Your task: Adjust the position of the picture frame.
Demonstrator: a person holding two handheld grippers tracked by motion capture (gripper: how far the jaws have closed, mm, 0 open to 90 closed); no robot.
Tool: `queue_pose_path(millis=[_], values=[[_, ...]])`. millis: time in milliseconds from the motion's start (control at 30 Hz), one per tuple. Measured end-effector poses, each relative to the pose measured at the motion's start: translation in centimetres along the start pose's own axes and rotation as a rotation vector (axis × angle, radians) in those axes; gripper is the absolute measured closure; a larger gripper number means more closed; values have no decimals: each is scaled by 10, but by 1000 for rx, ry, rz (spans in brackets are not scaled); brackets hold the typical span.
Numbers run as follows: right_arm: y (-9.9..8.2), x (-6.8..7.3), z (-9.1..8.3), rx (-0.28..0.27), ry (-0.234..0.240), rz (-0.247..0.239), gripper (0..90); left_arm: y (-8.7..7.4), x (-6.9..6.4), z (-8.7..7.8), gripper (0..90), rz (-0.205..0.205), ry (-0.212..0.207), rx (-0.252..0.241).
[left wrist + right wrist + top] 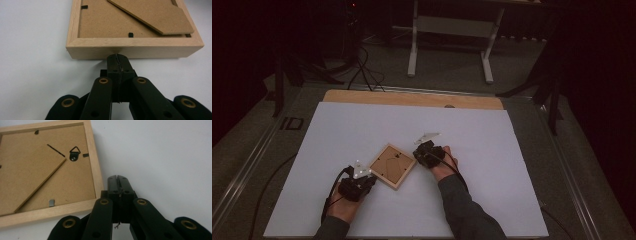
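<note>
Here your landmark is the wooden picture frame [392, 166], lying back side up on the white sheet [492, 150] that covers the table, turned cornerwise to you. Your left gripper [117, 57] sits at the frame's near-left edge, jaws pressed together with nothing between them, the tips right against the wood. Your right gripper [117, 178] lies just beside the frame's right corner, jaws likewise pressed together and empty, near the small hanger [74, 153] on the backing board [37, 170].

picture frame [135, 47] far side cut off in left gripper view, left edge cropped in right gripper view
</note>
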State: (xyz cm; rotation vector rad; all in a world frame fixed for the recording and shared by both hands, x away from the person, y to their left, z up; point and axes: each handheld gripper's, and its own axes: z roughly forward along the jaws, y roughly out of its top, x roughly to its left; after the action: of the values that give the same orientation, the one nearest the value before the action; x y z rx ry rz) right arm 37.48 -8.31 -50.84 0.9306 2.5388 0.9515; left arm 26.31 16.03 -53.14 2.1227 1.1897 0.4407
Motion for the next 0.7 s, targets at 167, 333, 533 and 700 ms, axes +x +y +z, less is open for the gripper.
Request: queue_pose_path(millis=[167,333,533,700], values=[[-6,3,-7,11,-10,-10,899,2,-4,3,898,4,-6,-4],[-15,3,-13,15,-9,0,899,5,-10,8,898,11,-12,-2],[-24,3,-19,15,-8,2,900,11,-10,13,898,10,-15,-2],[-31,4,-24,6,-11,7,900,14,-7,16,898,-9,-20,-13]])
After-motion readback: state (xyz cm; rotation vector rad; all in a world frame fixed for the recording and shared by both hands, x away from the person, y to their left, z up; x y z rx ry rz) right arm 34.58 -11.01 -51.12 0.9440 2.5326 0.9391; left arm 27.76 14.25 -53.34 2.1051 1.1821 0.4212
